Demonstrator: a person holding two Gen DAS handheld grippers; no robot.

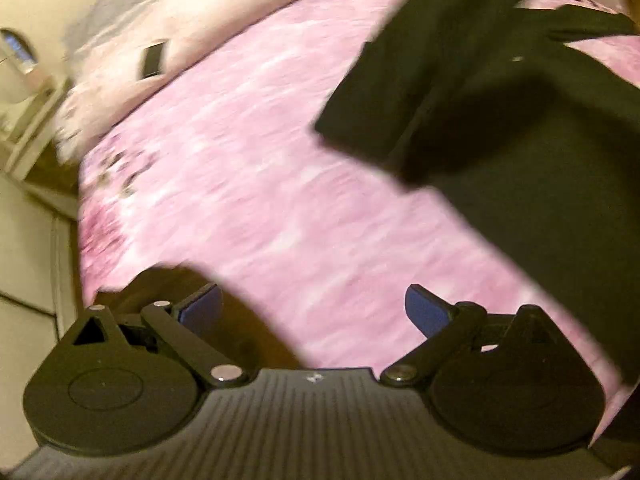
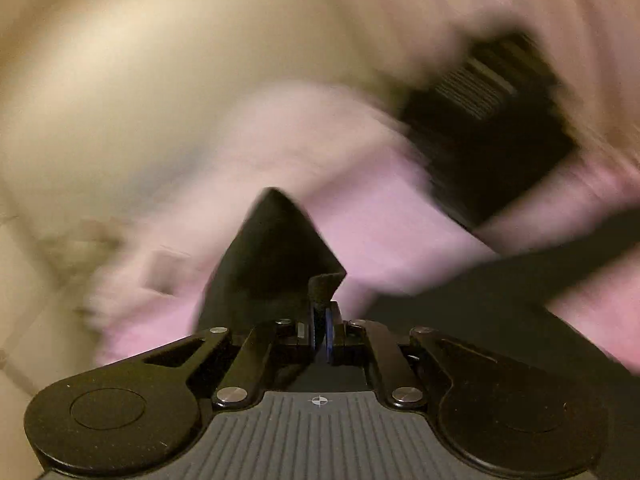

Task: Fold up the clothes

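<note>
A dark garment (image 1: pixel 500 112) lies spread on a pink bedspread (image 1: pixel 248 168), filling the right side of the left wrist view. My left gripper (image 1: pixel 314 312) is open and empty, its blue pads (image 1: pixel 424 314) wide apart above the bed's near edge, left of the garment. My right gripper (image 2: pixel 320 332) is shut on a corner of the dark garment (image 2: pixel 280 252), which rises in a peak in front of the jaws. The right wrist view is heavily blurred.
A pale blanket or pillow (image 1: pixel 192 4) lies at the far side of the bed with a small black object (image 1: pixel 154 60) on it; it also shows, blurred, in the right wrist view (image 2: pixel 488 128). Floor and pale furniture (image 1: pixel 28 240) lie to the left.
</note>
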